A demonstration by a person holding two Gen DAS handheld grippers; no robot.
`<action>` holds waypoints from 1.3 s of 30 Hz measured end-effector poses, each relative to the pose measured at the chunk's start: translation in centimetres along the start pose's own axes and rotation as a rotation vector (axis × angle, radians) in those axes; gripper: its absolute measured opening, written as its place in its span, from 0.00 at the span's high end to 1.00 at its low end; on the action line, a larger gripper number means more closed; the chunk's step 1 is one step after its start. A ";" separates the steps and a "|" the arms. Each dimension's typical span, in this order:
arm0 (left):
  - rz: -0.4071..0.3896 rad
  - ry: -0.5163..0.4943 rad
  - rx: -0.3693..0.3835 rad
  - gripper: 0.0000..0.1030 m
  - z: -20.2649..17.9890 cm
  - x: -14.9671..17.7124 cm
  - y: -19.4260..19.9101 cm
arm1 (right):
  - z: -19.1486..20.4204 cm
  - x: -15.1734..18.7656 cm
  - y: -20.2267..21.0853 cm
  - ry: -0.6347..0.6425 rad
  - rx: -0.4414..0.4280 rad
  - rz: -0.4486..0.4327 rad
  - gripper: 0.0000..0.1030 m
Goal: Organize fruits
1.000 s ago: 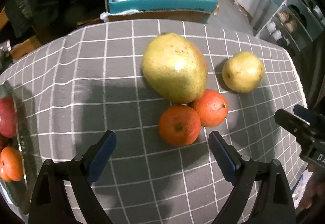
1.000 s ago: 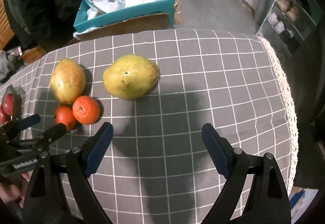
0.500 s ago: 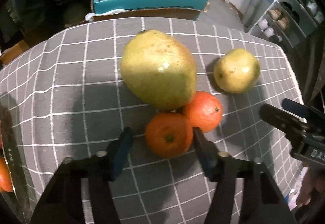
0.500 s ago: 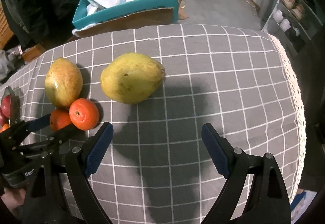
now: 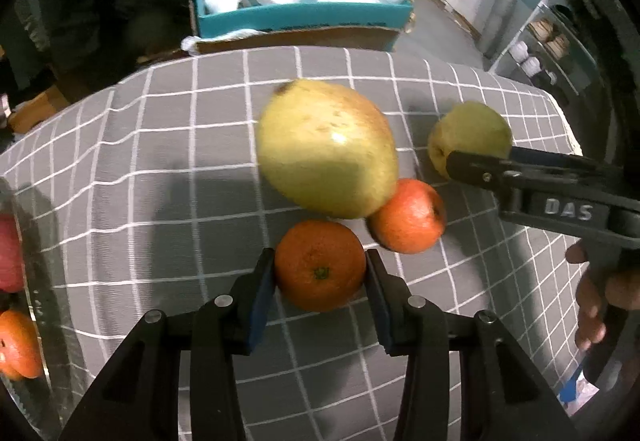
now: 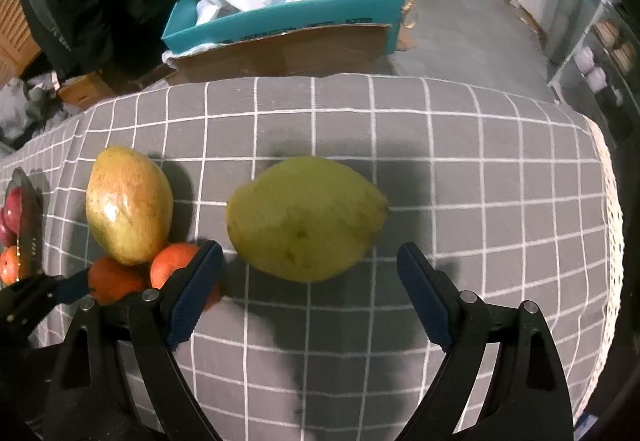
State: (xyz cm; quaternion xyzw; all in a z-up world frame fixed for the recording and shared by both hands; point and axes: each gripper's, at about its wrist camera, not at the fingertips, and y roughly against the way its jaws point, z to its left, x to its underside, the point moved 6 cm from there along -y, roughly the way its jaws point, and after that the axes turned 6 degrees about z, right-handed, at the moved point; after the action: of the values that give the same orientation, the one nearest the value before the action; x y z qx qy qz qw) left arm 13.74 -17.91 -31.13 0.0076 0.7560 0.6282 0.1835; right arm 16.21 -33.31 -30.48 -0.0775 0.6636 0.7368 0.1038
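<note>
While both grippers reach over a grey checked tablecloth [image 6: 480, 169], the left gripper [image 5: 320, 275] has its blue pads closed against the two sides of a small orange [image 5: 320, 265], which sits on the cloth just in front of a big yellow-green mango [image 5: 326, 147]. A second orange [image 5: 408, 215] touches that mango on its right. The right gripper [image 6: 310, 291] is spread wide and holds nothing; a second mango [image 6: 304, 217], pale green, lies on the cloth just ahead of the gap between its pads.

The orange looks light and firm with a slightly yielding peel, so a grip across its widest part, as here, should hold without bruising. The mangoes look heavier, smooth and likely slippery; each probably wants holding across the narrow middle.

At the far left edge, a glass dish [image 5: 40, 305] holds red and orange fruit. The right tool's body reads "DAS". Print on the bags in the teal box [image 6: 280, 17] is too blurred to read.
</note>
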 end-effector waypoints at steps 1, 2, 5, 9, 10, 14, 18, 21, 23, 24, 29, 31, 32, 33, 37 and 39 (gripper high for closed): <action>-0.006 0.003 -0.006 0.57 0.3 -0.1 0.2 | 0.1 -0.1 -0.3 0.006 0.006 0.005 0.14; -0.010 0.005 -0.011 0.57 0.6 -0.2 0.3 | 0.2 -0.3 -0.6 0.010 0.010 0.010 0.14; -0.024 0.018 -0.026 0.57 1.4 -0.4 0.8 | 0.3 -0.7 -1.4 0.018 0.032 0.013 0.14; -0.036 0.036 -0.035 0.57 2.3 -0.8 1.3 | 0.3 -1.1 -2.1 0.016 0.050 0.014 0.15; -0.037 0.041 -0.033 0.57 2.3 -0.9 1.3 | 0.2 -1.1 -2.3 0.017 0.056 0.015 0.15; -0.047 0.053 -0.029 0.57 2.7 -1.1 1.8 | 0.3 -1.0 -2.4 0.017 0.065 0.009 0.19; -0.057 0.056 -0.026 0.57 2.8 -1.2 2.3 | 0.3 -0.6 -2.2 0.017 0.079 -0.003 0.20; -0.071 0.058 -0.026 0.57 2.8 -1.2 3.0 | 0.3 -0.2 -1.6 0.007 0.084 -0.023 0.20; -0.079 0.063 -0.026 0.57 2.9 -1.3 3.5 | 0.2 0.1 -0.9 -0.002 0.084 -0.043 0.20; -0.084 0.064 -0.026 0.57 2.9 -1.3 3.8 | 0.2 0.2 -0.5 -0.004 0.085 -0.053 0.20; -0.109 0.069 -0.029 0.57 3.1 -1.3 5.2 | 0.5 0.7 1.7 0.003 0.096 -0.097 0.20; -0.118 0.072 -0.028 0.57 3.1 -1.2 5.8 | 0.7 0.9 2.7 0.005 0.095 -0.114 0.20; -0.123 0.074 -0.027 0.57 3.1 -1.1 6.2 | 0.8 1.0 3.1 0.007 0.095 -0.121 0.20; -0.129 0.076 -0.026 0.57 3.1 -1.1 6.5 | 0.9 1.1 3.6 0.009 0.096 -0.127 0.20; -0.157 0.071 -0.028 0.57 2.9 -0.7 8.1 | 1.0 1.5 5.7 0.005 0.097 -0.161 0.20; -0.173 0.065 -0.034 0.57 2.8 -0.6 9.0 | 1.0 1.7 6.9 -0.001 0.092 -0.177 0.20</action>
State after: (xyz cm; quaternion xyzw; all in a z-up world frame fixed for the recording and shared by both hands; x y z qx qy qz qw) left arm 13.18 -13.53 -22.83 -0.0811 0.7487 0.6227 0.2126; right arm 12.86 -32.86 -24.17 -0.1308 0.6874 0.6933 0.1724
